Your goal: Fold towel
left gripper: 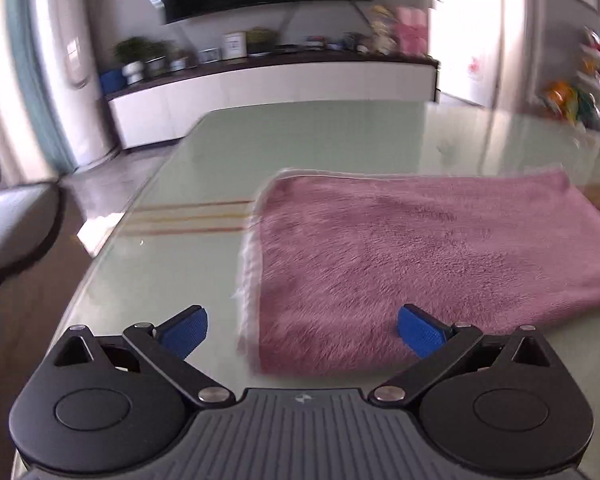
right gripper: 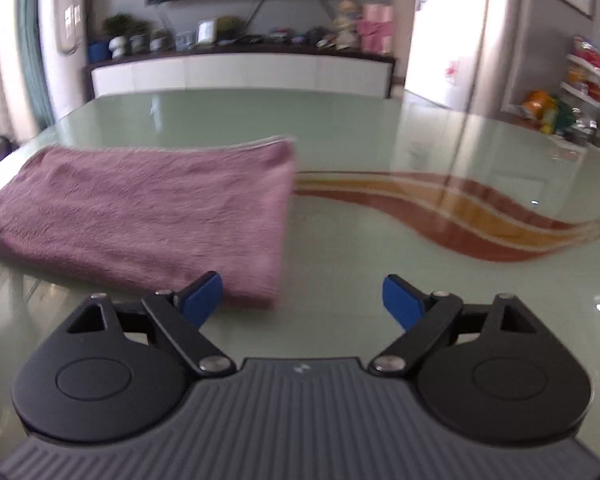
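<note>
Lying flat on the pale green glass bench, the pink towel looks already doubled, judging by the thick layered edge on its near side. The left gripper hangs over the towel's near left corner with its blue fingers spread wide and holding nothing. The right gripper sits at the near right corner, fingers likewise apart and empty. To fold well, each gripper should probably drop onto its own corner, pinch every layer together, then lift evenly so the edges stay aligned. Grabbing only the top layer would likely undo the fold.
</note>
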A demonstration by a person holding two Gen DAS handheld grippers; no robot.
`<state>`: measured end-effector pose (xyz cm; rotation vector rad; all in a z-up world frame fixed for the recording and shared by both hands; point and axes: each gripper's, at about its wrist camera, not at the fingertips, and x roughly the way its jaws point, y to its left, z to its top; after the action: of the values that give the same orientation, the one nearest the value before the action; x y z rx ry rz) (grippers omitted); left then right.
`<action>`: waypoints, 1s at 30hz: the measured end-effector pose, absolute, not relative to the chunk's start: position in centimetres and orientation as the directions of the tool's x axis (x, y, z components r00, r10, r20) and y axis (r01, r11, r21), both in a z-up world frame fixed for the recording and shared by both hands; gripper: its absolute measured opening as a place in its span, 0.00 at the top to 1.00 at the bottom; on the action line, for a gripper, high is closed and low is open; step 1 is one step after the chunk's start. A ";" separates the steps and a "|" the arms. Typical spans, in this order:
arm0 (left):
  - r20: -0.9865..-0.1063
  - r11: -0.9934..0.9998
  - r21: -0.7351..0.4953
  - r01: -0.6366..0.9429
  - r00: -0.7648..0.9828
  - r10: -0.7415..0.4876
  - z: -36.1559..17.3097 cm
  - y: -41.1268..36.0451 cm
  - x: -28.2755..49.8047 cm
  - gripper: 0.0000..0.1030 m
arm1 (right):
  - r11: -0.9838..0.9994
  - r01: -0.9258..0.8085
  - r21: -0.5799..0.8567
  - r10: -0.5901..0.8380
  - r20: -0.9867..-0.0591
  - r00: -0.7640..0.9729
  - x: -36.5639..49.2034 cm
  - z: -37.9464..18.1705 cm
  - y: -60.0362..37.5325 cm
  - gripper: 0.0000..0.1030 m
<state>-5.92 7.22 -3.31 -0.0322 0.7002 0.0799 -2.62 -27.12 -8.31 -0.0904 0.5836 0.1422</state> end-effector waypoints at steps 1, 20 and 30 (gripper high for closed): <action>-0.636 0.997 -0.028 -0.079 0.771 0.043 -2.8 7.0 -7.1 0.01 | 0.984 -0.175 -0.031 0.130 -0.549 0.826 -3.4 -8.0 -27.1 0.12; -0.677 0.995 0.032 -0.097 0.730 0.093 2.2 0.4 -16.9 0.00 | 0.953 -0.277 0.121 0.297 -0.550 0.781 -12.9 -2.5 -23.8 0.00; -0.664 0.994 0.057 -0.092 0.740 0.106 3.2 0.6 -17.6 0.00 | 0.960 -0.266 0.087 0.270 -0.539 0.798 -14.3 -2.0 -22.7 0.00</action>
<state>-17.63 0.65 3.19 0.0203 0.7298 0.1091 -14.29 -22.71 -2.04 0.0076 0.5794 0.2874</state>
